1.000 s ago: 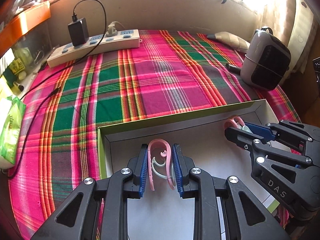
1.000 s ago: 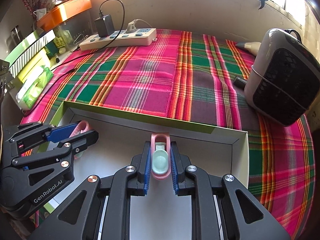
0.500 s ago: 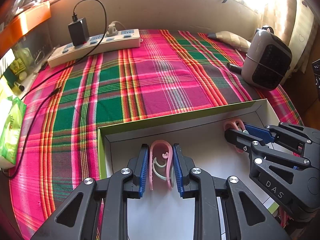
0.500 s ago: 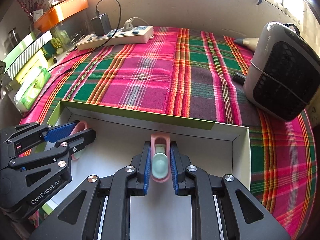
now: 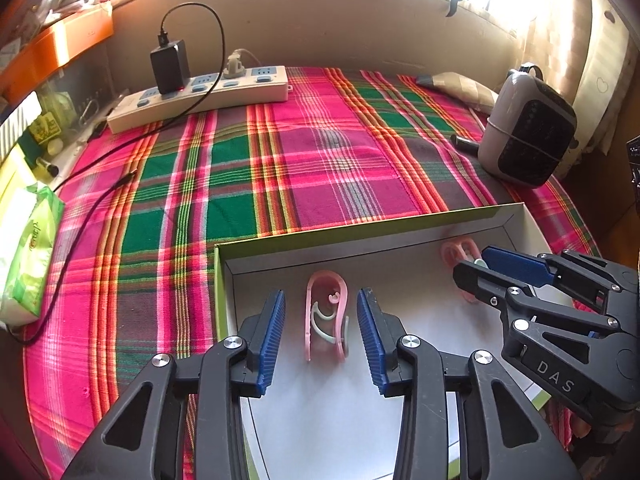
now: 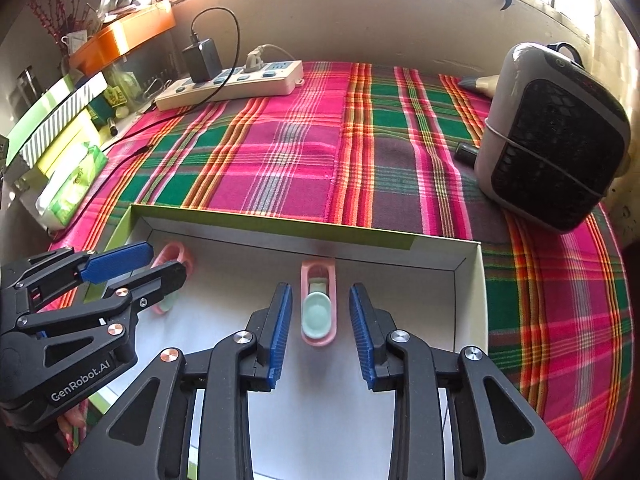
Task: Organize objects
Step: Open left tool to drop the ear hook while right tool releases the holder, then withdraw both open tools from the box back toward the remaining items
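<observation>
A shallow white box with a green rim (image 5: pixel 360 236) lies on the plaid cloth; it also shows in the right wrist view (image 6: pixel 280 222). My left gripper (image 5: pixel 321 316) is open, and a pink and mint clip (image 5: pixel 326 314) lies on the box floor between its pads, apart from both. My right gripper (image 6: pixel 320 312) is open around a second pink and mint clip (image 6: pixel 318 308) that lies on the box floor near the far wall. The left gripper (image 6: pixel 160 264) shows at the left of the right wrist view. The right gripper (image 5: pixel 476 264) shows at the right of the left wrist view.
A white power strip (image 5: pixel 200 96) with a black charger and cable sits at the back. A grey and black heater (image 6: pixel 556 136) stands at the right. A green tissue pack (image 5: pixel 28 248) lies at the left edge, with boxes and an orange tray beyond it.
Both grippers have opened and let go of their clips, which now lie on the box floor. Both grippers have drawn back a little.
</observation>
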`<state>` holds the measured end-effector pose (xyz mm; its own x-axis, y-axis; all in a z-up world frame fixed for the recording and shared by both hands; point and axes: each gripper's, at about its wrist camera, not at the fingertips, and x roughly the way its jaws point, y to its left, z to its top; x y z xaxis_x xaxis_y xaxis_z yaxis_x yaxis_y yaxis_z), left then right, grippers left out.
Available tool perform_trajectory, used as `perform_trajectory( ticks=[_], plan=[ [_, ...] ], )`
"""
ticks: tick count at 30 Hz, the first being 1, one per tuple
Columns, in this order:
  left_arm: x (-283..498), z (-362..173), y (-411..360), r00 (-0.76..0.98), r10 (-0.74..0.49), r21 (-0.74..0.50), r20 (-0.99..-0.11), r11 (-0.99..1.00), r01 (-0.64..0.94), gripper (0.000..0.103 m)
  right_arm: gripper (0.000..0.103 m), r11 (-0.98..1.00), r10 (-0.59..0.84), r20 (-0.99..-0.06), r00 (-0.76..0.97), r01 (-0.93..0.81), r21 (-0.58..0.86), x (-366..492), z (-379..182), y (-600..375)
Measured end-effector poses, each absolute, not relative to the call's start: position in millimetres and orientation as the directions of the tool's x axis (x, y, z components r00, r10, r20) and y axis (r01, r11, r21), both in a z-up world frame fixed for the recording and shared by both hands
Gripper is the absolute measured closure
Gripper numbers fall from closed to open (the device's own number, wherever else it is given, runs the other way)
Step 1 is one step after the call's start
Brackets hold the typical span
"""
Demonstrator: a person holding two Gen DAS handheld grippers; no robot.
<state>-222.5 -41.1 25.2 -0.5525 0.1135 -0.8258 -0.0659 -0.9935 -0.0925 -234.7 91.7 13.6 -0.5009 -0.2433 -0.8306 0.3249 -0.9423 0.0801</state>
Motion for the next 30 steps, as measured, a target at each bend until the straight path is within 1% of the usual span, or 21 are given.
perform_trajectory(
  ticks=[10,19,23,30],
  plan=[
    [-198.0,38.2,-44.3,-0.585,0.124,-0.109,-0.801,-0.992,-0.06,0.067,0.072,-0.943,-0.262,-0.805,-0.532,0.318,0.096,-209.3,27.3,102.5],
    [-166.6,49.7,-50.2,-0.621,0.104,-0.1,-0.776,-0.994,-0.043,0.067,0.072,-0.937,-0.281,-0.778,-0.562,0.336,0.096,-178.9,38.1,113.3],
    [-147.1,54.0,-55.8,-0.64,0.107,-0.113,-0.76,-0.993,-0.032,0.067,0.072,-0.933,-0.298,-0.766,-0.57,0.345,0.106,-162.7,41.9,121.7],
    [-115.4,51.3,-62.7,-0.649,0.088,-0.116,-0.756,-0.993,0.0,0.066,0.072,-0.93,-0.309,-0.746,-0.59,0.352,0.107,-130.5,42.0,139.1]
  ],
)
